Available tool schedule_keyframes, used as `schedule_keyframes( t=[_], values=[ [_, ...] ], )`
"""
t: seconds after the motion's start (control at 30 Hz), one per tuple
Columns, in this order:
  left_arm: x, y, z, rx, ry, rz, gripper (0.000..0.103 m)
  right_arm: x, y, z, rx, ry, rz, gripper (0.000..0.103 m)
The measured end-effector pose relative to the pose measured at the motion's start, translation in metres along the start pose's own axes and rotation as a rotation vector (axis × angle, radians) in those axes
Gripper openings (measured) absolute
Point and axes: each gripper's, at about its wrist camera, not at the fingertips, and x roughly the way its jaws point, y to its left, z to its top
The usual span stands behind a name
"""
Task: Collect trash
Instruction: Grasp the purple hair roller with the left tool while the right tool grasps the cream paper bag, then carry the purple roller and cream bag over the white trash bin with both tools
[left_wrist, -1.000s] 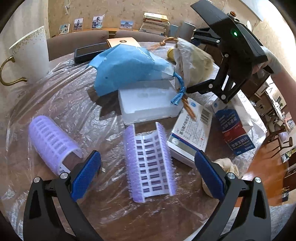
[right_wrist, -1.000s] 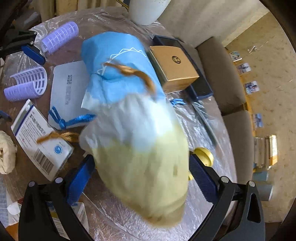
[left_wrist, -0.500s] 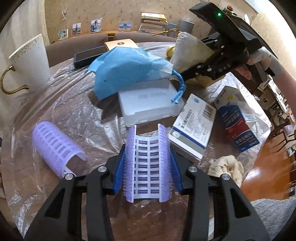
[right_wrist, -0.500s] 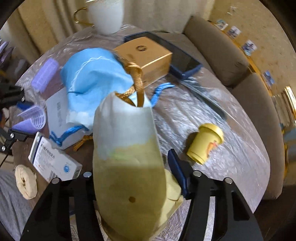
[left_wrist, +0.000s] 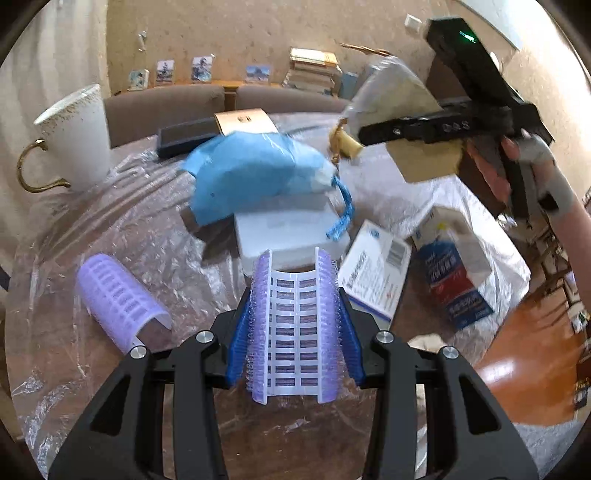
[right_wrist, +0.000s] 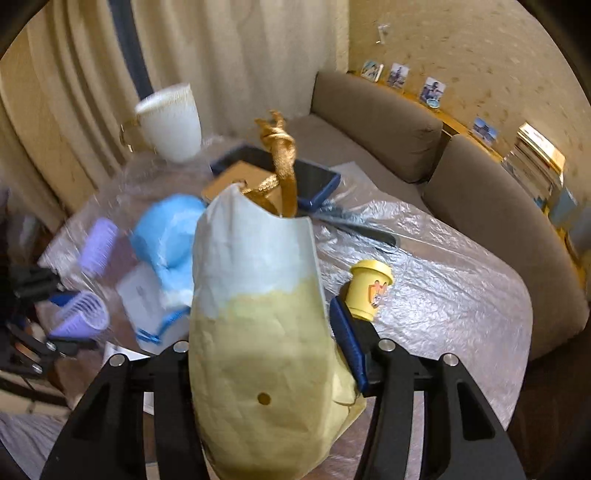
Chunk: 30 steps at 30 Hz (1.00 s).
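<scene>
Now your left hand-held gripper (left_wrist: 293, 332), wide apart a second ago, is clamped on the split purple hair roller (left_wrist: 293, 325) low over the counter (left_wrist: 110, 229), while your right hand-held gripper (right_wrist: 266, 354) has just closed on the paper bag (right_wrist: 258, 317) and lifted it, ready to take trash.

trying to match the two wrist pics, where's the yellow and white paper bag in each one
Left wrist: paper bag upper right, raised above the table, clamped in the right tool.
Right wrist: paper bag fills centre foreground between that tool's fingers.
Shared landmark: white cup, far left in left wrist view, upper left in right wrist view.
</scene>
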Motion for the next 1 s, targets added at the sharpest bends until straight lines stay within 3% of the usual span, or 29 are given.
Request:
schedule_keyframes(
  t=[0.13, 0.33, 0.47, 0.73, 1.0],
  values=[
    [-0.006, 0.001, 0.004, -0.022, -0.034, 0.010, 0.044, -0.024, 0.007, -0.004, 0.063, -0.081, 0.007, 0.052],
    [-0.022, 0.004, 0.003, -0.045, -0.076, 0.016, 0.044, -0.054, 0.013, -0.005, 0.141, -0.156, 0.079, 0.043],
    [-0.026, 0.007, 0.001, -0.052, -0.083, 0.015, 0.044, -0.052, 0.022, -0.013, 0.117, -0.141, 0.016, 0.030],
    [-0.034, 0.008, -0.005, -0.065, -0.092, 0.011, 0.044, -0.047, 0.017, -0.017, 0.165, -0.162, 0.029, 0.025],
    [-0.056, 0.006, -0.008, -0.062, -0.119, 0.001, 0.044, -0.085, 0.038, -0.019, 0.145, -0.236, 0.066, 0.025]
  ],
)
